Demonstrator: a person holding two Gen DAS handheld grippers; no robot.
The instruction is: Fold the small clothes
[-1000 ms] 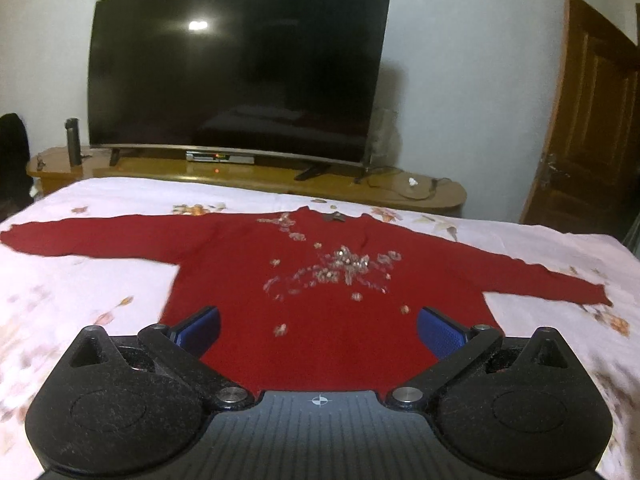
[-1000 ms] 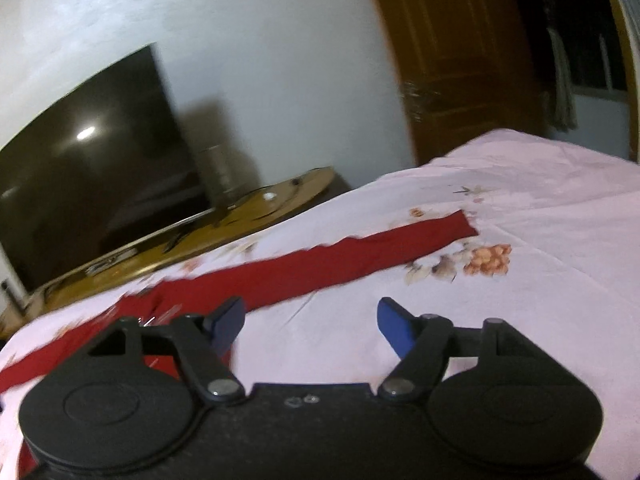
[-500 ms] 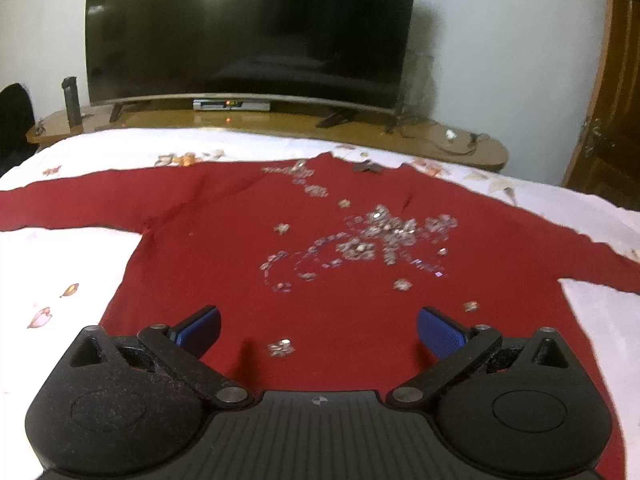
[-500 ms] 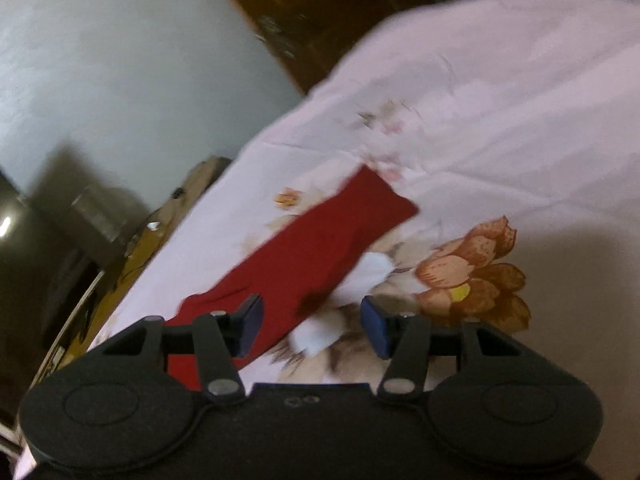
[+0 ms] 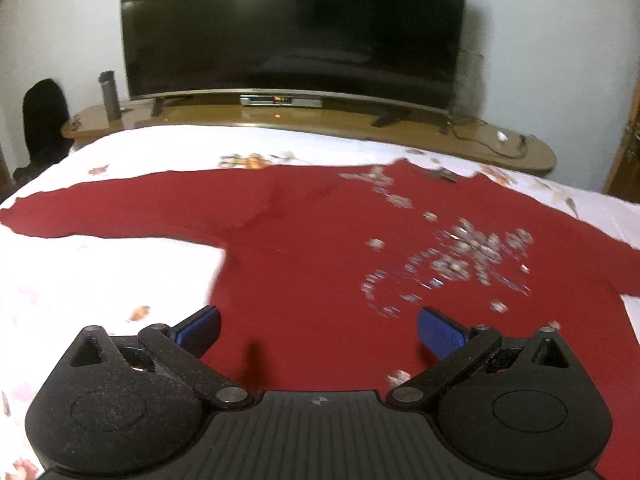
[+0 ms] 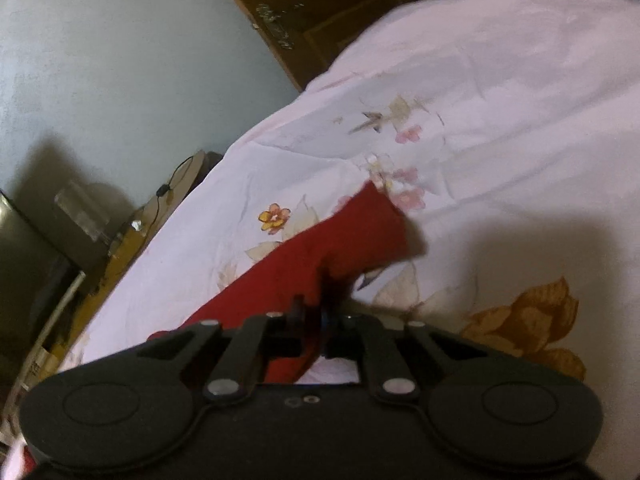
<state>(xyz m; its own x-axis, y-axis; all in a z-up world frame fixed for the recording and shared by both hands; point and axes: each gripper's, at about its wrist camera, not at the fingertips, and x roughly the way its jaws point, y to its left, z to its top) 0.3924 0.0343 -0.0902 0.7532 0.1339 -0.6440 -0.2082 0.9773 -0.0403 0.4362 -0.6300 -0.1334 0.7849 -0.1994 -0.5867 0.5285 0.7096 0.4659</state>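
Observation:
A dark red sweater (image 5: 312, 240) with a beaded pattern on its chest lies spread flat, front up, on a pale floral bed sheet (image 5: 100, 272). My left gripper (image 5: 318, 326) hovers open over the sweater's lower left body, its left fingertip by the side edge, nothing between the blue pads. In the right wrist view the end of the sweater's sleeve (image 6: 360, 232) runs into my right gripper (image 6: 316, 314). Its jaws are closing tight, and the pads pinch a bunched fold of the sleeve near the cuff.
Beyond the bed's far edge stands a low wooden stand (image 5: 320, 120) with a big dark TV (image 5: 292, 28), a flask (image 5: 108, 94) and cables. A brown door (image 6: 320, 0) is at the right. Bare sheet (image 6: 500, 120) stretches past the cuff.
My left gripper came lower and leftward over the sweater, still open. My right gripper swung down onto the sleeve end and went from wide open to shut on the cloth.

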